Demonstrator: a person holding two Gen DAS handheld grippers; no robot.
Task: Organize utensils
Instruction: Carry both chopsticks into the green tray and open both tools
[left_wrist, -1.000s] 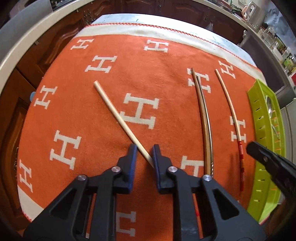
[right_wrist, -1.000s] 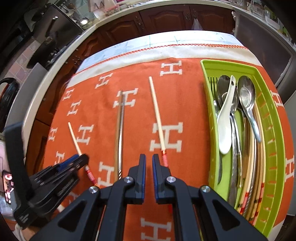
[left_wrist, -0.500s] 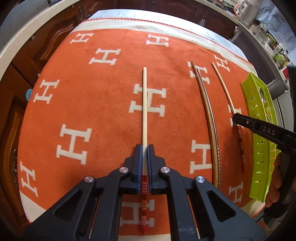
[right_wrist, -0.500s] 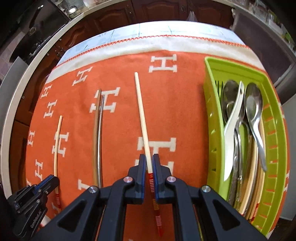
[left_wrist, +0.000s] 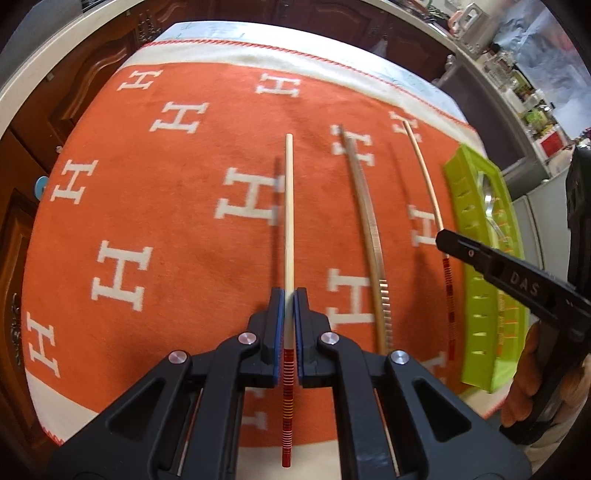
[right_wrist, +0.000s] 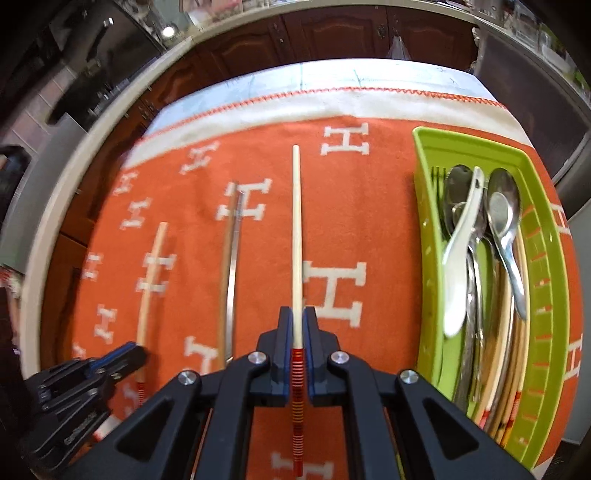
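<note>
We're clamping one chopstick (left_wrist: 288, 221) in the left gripper (left_wrist: 289, 325), another (right_wrist: 296, 229) in the right gripper (right_wrist: 297, 343), both pointing straight ahead; tray (right_wrist: 424, 206) lying right, nearer our right.

Left gripper (left_wrist: 290, 295) points steeply down, jaws clamped tight on a chopstick (left_wrist: 288, 206), pads pressing both sides near the striped end. Right gripper (right_wrist: 297, 314) is angled down too, jaws pinched on its own chopstick (right_wrist: 296, 229) the same way. From the left view, a hand (left_wrist: 524, 391) wraps the right gripper's handle at the lower right edge. Both grippers sit side by side, well apart.
</note>
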